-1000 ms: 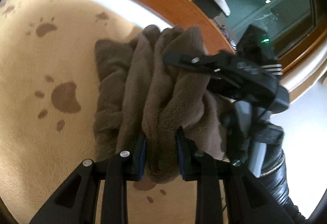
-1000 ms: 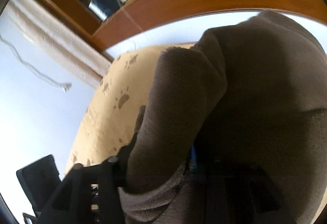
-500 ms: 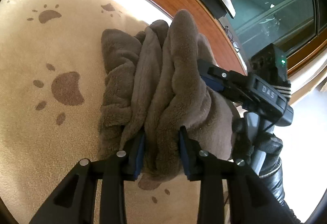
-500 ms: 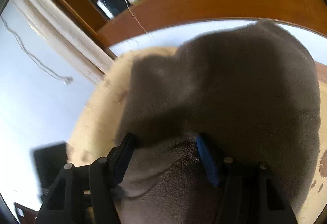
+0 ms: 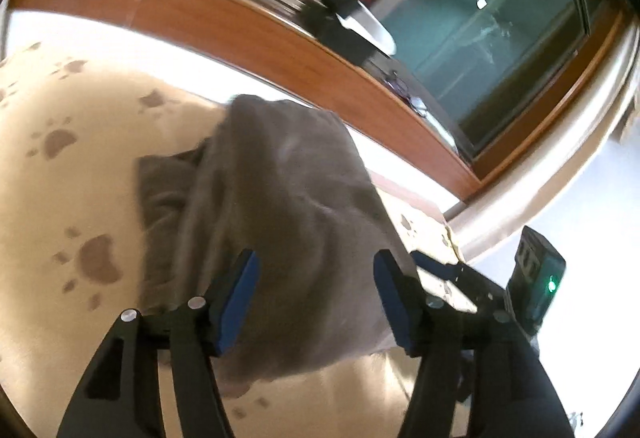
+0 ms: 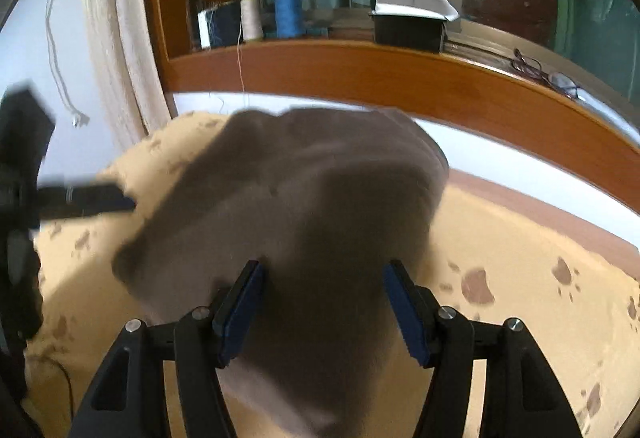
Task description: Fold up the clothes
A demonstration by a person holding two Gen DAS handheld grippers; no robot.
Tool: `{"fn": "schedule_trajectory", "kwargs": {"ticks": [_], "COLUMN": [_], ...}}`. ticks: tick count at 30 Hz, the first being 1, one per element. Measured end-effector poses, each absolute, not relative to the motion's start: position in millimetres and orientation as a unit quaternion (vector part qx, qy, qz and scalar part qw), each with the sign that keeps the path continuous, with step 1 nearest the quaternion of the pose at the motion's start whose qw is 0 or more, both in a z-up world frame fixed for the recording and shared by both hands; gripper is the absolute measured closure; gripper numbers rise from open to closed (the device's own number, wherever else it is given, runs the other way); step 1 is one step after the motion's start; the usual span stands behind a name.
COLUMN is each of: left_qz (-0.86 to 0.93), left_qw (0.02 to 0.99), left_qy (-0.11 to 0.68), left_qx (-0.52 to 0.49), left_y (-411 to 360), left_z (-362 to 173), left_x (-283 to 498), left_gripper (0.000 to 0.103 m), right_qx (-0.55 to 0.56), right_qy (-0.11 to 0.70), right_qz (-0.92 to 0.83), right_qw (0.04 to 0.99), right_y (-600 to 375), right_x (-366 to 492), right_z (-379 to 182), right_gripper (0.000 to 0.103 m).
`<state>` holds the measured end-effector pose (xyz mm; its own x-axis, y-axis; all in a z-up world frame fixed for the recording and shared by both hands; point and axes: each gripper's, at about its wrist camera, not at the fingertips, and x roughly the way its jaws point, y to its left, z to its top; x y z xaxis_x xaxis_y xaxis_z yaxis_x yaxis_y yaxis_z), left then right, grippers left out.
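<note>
1. My left gripper (image 5: 316,296) stands with its blue pads (image 5: 236,302) spread wide; the brown fleece garment (image 5: 280,206) lies in a blurred heap between and beyond them, and I cannot make out either pad pressing it.
2. My right gripper (image 6: 322,308) is spread just as wide — its blue pads (image 6: 404,312) flank the same garment (image 6: 320,222) without visibly clamping it.
3. The garment rests bunched on the cream paw-print blanket (image 5: 60,198), towards the blanket's far edge, near the wooden window sill (image 6: 360,72).
4. In the right wrist view the left gripper shows as a dark blur at the left, beside the garment's left edge; in the left wrist view the right gripper (image 5: 460,278) sits low at the right, just beside the heap.
5. On the sill, far behind — a blue thread cone (image 6: 288,12), a cream thread cone (image 6: 251,18) and a dark box (image 6: 410,24).
</note>
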<state>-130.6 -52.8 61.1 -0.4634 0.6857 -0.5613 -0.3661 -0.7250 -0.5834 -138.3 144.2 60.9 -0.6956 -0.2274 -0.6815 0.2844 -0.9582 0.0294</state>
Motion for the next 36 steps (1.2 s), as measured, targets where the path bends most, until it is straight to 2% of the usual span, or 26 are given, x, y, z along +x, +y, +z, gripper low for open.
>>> {"fn": "schedule_trajectory", "kwargs": {"ticks": [8,11,18,22,24,28,32,36], "left_qz": [0.847,0.834,0.837,0.842,0.847,0.850,0.835,0.797], "left_qw": [0.225,0.218,0.217,0.218,0.206,0.177,0.175,0.206], "left_qy": [-0.165,-0.173,-0.158,-0.181,-0.192,-0.206,-0.212,-0.257], "left_qx": [-0.453,-0.477,-0.476,-0.459,-0.451,-0.451,-0.476,-0.506], "left_y": [-44.3,-48.9,-49.4,-68.7,-81.6,-99.2,-112.0,-117.7], "left_z": [26.9,3.9,8.7,22.8,29.5,29.6,10.9,-14.0], "left_x": [-165.8,-174.9,-175.8,-173.6,-176.7,-192.9,-212.9,-230.6], "left_gripper": [0.038,0.035,0.032,0.031,0.021,0.021,0.018,0.017], "right_qx": [0.393,0.398,0.387,0.377,0.370,0.366,0.382,0.396], "right_qy": [0.018,0.022,0.011,-0.059,-0.099,-0.170,-0.232,-0.279], "right_qz": [-0.906,-0.903,-0.906,-0.906,-0.904,-0.896,-0.878,-0.859], "right_qw": [0.158,0.161,0.169,0.182,0.189,0.183,0.173,0.165], "right_y": [156.9,155.7,161.0,185.6,199.7,228.2,249.9,264.7], "right_x": [-146.7,-146.8,-139.1,-136.8,-135.3,-138.8,-150.0,-159.8], "right_z": [45.2,38.1,30.4,39.7,44.9,44.5,30.5,18.7], "right_gripper": [0.038,0.037,0.032,0.029,0.027,0.020,0.019,0.019]}}
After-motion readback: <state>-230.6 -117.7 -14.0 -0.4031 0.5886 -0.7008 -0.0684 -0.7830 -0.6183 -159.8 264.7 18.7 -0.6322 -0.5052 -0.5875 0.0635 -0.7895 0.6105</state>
